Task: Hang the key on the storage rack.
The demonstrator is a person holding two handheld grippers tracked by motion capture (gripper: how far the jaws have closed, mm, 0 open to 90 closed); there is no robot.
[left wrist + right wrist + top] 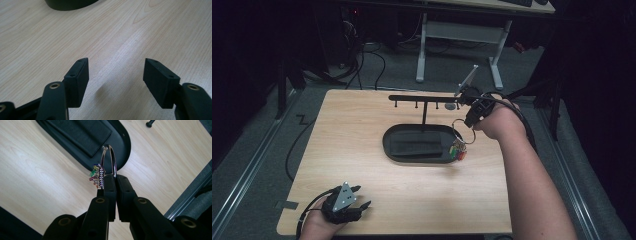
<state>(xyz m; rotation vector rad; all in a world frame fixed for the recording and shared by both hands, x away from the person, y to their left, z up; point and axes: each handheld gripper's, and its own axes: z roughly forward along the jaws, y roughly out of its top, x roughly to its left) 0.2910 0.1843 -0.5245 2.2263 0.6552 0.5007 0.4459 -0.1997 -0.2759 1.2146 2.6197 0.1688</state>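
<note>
Left gripper [360, 196] sits at the near left corner of the wooden table [362, 130], held in the person's left hand [319, 225], grey three-cornered plate on top. Jaws wide apart; in the left gripper view nothing but bare tabletop lies between the two black pads [78, 80]. A cable trails off it toward the table edge.

Mid-table: a black oval tray [392, 142] with a dark flat pad [414, 148] lying inside it. From the tray rises a thin black post carrying a horizontal bar [422, 98] with short pegs hanging under it.

Right of centre: right gripper [469, 121], in the person's right hand [497, 122], hangs above the tray's right end, near the bar's right tip. Jaws pinched tight on a metal key ring [460, 131]. In the right gripper view the ring [111, 160] stands up out of the closed pads as a shiny loop. A small cluster of coloured pieces, green, red and yellow [457, 151], dangles from the ring via a short coiled or beaded link [101, 176]. From above, the cluster hangs at the tray's right rim; whether it touches the rim cannot be told. Ring is clear of the pegs.

Far right: the forearm runs from the bottom edge up to the gripper.
</note>
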